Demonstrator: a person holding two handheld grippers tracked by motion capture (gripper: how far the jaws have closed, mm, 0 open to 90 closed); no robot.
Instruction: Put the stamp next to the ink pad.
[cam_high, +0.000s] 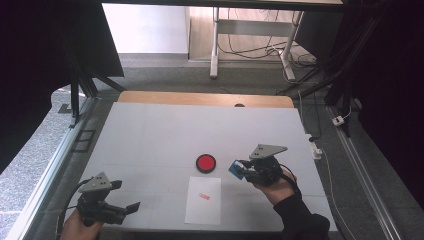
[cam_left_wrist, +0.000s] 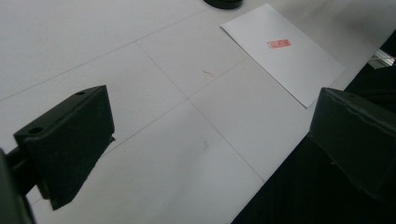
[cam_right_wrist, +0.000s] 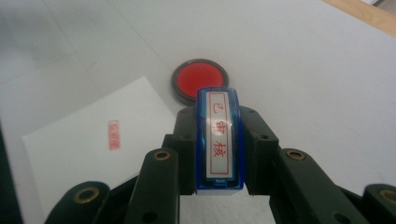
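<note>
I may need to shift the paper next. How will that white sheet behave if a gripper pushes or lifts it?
The white sheet lies flat and thin on the table, so it probably slides easily when pushed. Lifted by one edge it would likely droop. Its near edge sits close to the table's edge, so a push that way might send it off.

The right gripper (cam_high: 239, 169) is hovering over the white table (cam_high: 150, 135), its jaws clamping a small blue stamp (cam_high: 235, 169) just to the right of a round red ink pad (cam_high: 206, 163). A white sheet of paper (cam_high: 203, 210) bearing a small red mark (cam_high: 204, 196) is lying below the pad, near the table's front edge. The left gripper (cam_high: 131, 207) is sitting at the front left corner, jaws pointing toward the paper.
</note>
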